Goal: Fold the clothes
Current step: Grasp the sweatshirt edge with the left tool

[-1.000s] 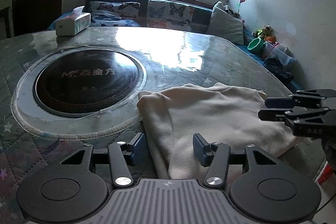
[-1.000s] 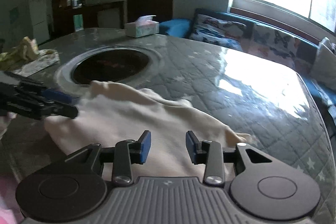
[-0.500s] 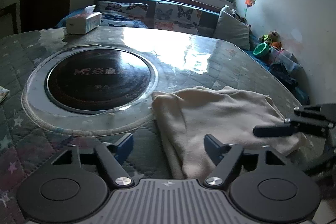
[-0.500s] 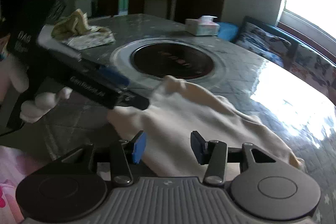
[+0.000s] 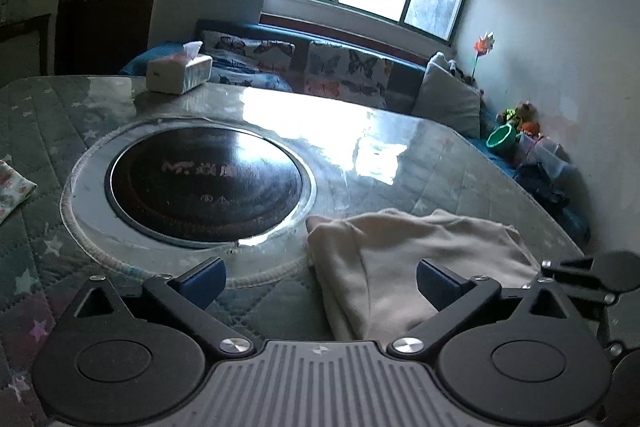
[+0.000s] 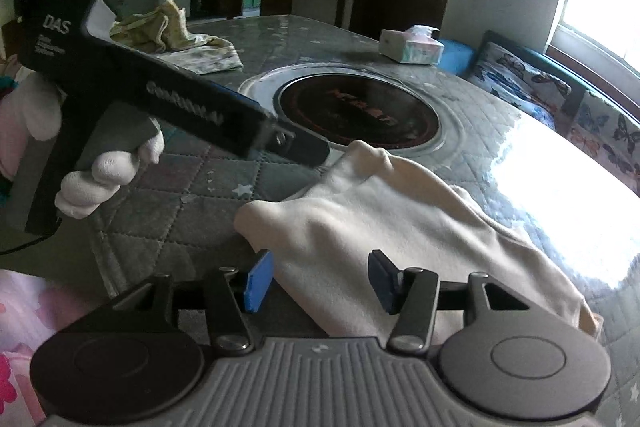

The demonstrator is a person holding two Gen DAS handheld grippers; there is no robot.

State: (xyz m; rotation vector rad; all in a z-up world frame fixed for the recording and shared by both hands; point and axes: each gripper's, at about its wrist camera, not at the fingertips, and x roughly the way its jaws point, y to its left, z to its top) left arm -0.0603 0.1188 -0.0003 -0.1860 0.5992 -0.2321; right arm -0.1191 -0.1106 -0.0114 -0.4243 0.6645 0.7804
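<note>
Your soft cream garment (image 5: 420, 259) lies folded and rumpled on the quilted, glossy tabletop (image 5: 400, 155), beside the round black hotplate (image 5: 204, 179). Your left gripper (image 5: 320, 279) and right gripper (image 6: 320, 283) have their fingers opening, released, grasping nothing.

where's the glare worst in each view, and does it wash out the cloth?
Left wrist view: window reflection blows out the glossy quilted tabletop beyond the cream folded cloth, which stays readable in dim light. Right wrist view: the glare patch touches the cloth's far edge, bleaching it; straight lines bow from fisheye distortion.
</note>
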